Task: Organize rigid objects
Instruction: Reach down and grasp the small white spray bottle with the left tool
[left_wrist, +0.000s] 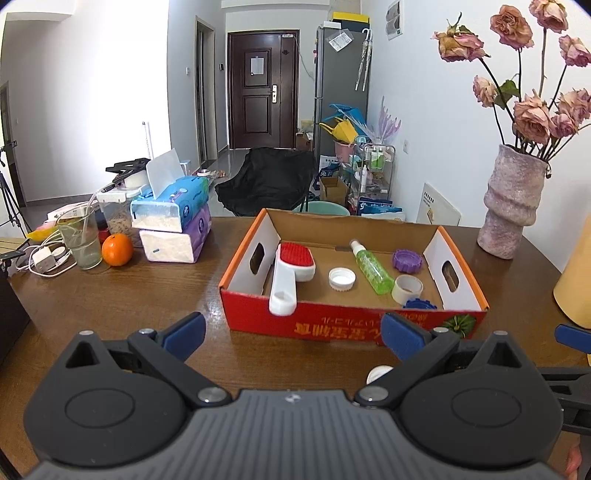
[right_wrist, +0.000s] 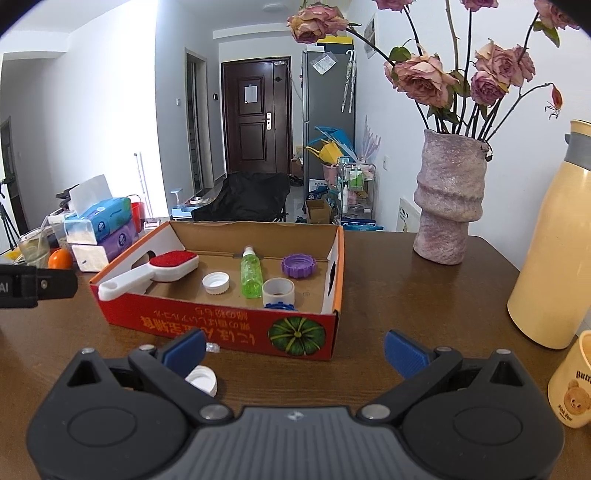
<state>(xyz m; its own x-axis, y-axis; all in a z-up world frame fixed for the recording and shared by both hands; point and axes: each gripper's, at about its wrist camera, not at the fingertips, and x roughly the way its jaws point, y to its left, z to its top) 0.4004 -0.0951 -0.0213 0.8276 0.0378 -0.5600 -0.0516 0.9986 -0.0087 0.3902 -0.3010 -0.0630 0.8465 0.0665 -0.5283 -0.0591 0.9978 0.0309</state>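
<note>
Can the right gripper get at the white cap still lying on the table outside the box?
Probably yes. The white cap lies on bare table beside the open right gripper, by its left finger, in front of the cardboard box; nothing covers it.

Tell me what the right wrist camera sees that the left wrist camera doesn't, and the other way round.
Only the right wrist view shows the whole cream thermos jug and the bear mug at the table's right edge. Only the left wrist view shows the white charger and cables and the food container behind the drinking glass. Both show the red cardboard box holding the lint brush, green spray bottle, tape roll and caps, plus a white cap on the table outside it, and each open claw.
</note>
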